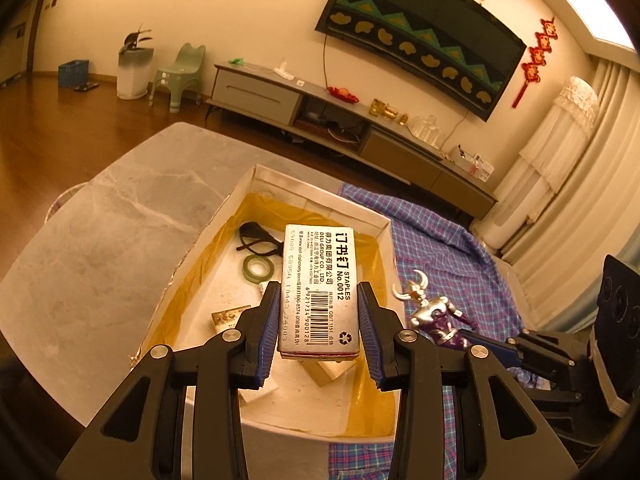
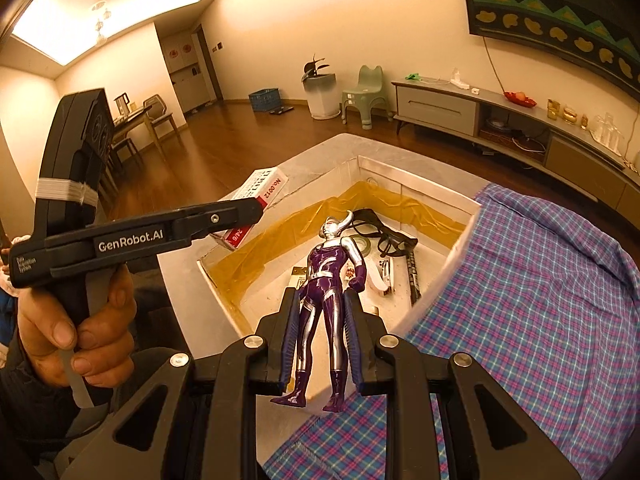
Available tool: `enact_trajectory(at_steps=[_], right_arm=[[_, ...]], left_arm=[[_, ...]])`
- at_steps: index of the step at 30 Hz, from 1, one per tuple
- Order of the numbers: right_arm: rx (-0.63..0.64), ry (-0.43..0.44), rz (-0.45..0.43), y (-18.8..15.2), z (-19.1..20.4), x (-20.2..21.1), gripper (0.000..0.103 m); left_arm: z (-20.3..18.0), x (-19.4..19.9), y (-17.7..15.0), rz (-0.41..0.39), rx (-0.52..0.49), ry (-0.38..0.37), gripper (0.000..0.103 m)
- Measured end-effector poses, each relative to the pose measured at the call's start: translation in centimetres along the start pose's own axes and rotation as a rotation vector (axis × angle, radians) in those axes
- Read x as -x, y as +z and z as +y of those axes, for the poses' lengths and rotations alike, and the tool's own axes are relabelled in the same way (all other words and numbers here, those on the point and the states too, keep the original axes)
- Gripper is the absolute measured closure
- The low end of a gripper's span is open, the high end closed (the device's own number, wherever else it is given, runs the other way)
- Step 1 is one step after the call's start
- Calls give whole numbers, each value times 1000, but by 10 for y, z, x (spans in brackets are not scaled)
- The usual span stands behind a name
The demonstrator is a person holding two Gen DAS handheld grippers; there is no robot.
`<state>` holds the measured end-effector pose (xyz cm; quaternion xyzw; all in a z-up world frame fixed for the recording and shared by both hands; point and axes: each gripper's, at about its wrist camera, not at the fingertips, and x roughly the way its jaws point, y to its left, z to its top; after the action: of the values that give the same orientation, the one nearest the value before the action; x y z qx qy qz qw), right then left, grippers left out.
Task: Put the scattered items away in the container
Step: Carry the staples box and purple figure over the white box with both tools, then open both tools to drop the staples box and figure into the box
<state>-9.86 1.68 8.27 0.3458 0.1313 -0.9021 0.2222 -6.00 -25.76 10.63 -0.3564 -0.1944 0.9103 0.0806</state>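
Observation:
My left gripper (image 1: 319, 312) is shut on a white staples box (image 1: 318, 288) and holds it over the open white box (image 1: 224, 208) lined with yellow tape. The staples box also shows in the right wrist view (image 2: 256, 204), clamped in the left gripper (image 2: 240, 216). My right gripper (image 2: 318, 320) is shut on the legs of a purple and silver action figure (image 2: 326, 276), held above the near edge of the white box (image 2: 416, 188). The figure also shows in the left wrist view (image 1: 434, 312).
Inside the box lie a green tape roll (image 1: 258, 268), a black cord (image 1: 256, 236), small cards and a stapler (image 2: 386, 276). A plaid cloth (image 2: 520, 300) lies to the box's right on the marble table (image 1: 112, 216). A TV cabinet (image 1: 320, 112) stands behind.

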Motion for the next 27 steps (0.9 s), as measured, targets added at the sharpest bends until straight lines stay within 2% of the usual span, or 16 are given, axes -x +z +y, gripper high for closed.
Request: enact_trajectory(at_steps=[12, 20, 27], right_arm=[[32, -38, 137, 21, -8, -69, 80], [50, -81, 228, 33, -19, -112, 80], [36, -106, 312, 40, -36, -141, 80]], left_arm=[[34, -60, 12, 192, 97, 28, 64], [33, -106, 21, 306, 25, 106, 64], [38, -136, 24, 378, 43, 157, 64]])
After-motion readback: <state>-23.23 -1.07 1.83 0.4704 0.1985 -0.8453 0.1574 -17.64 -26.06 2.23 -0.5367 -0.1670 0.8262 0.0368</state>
